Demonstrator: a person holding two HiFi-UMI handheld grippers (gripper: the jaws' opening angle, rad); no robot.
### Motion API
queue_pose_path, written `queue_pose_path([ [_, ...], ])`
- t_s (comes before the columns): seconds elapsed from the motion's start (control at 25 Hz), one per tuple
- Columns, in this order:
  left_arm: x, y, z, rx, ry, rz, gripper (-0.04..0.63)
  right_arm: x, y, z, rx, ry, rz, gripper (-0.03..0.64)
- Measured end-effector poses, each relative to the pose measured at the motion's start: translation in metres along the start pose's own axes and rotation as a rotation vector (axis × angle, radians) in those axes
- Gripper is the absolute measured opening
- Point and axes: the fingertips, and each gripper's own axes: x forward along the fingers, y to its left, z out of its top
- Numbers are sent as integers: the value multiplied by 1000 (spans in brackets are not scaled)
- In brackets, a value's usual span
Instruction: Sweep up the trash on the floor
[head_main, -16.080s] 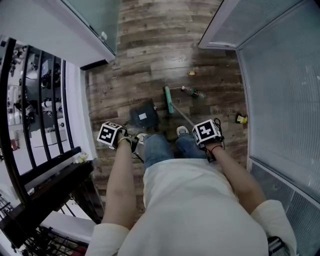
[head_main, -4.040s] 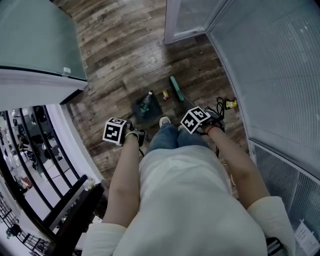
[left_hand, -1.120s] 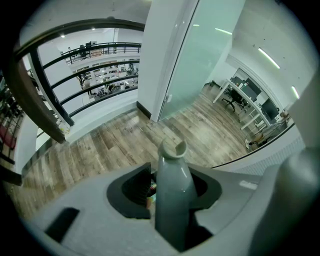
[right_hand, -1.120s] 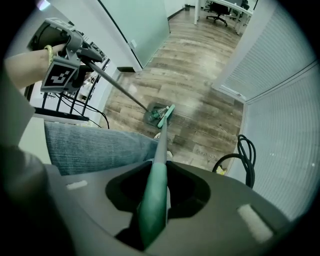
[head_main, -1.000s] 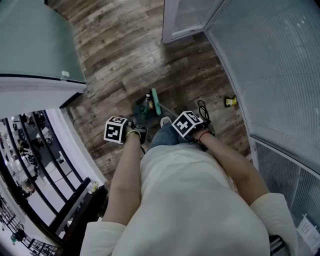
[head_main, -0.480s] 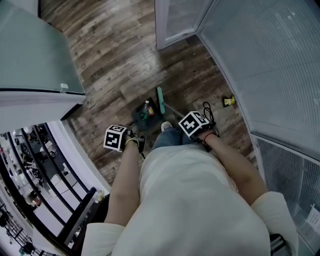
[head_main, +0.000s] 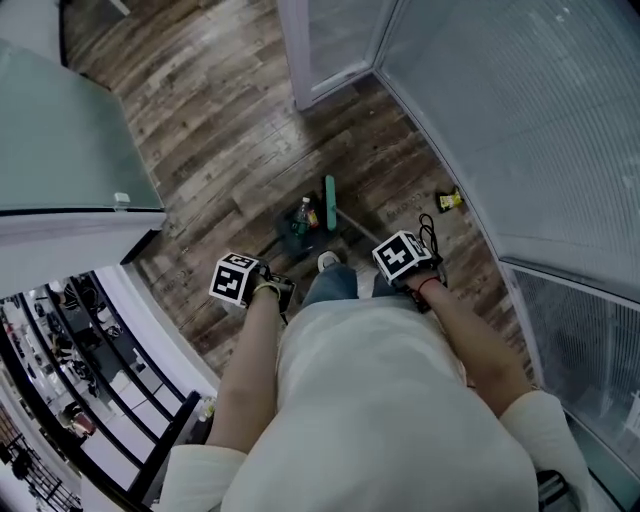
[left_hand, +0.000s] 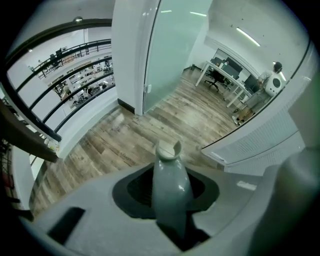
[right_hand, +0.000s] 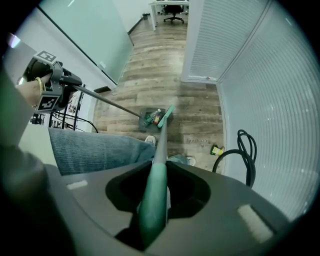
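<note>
The left gripper (head_main: 258, 287) has its jaws closed on the grey dustpan handle (left_hand: 170, 185), whose hooked end sticks out past them. The right gripper (head_main: 408, 266) has its jaws clamped on the green grip of the broom (right_hand: 154, 195). The broom head (head_main: 329, 202) rests at the right edge of the dustpan (head_main: 290, 236), which holds a bottle (head_main: 303, 212). A yellow wrapper (head_main: 449, 200) lies on the floor (head_main: 230, 130) to the right, well apart from the dustpan.

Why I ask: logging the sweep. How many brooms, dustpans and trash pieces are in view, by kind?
broom: 1
dustpan: 1
bottle, in the dustpan: 1
small red piece, in the dustpan: 1
yellow wrapper, on the floor: 1
Total: 5
</note>
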Motion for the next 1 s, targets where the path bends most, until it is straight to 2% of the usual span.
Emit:
queue_pose_path([
  [0.4, -7, -75, -44, 151, 44, -66, 86, -8, -52, -46, 217, -69, 56, 98],
  [1.0, -23, -179, -140, 343, 84, -85, 86, -26, -164, -145, 471, -111, 47, 98],
])
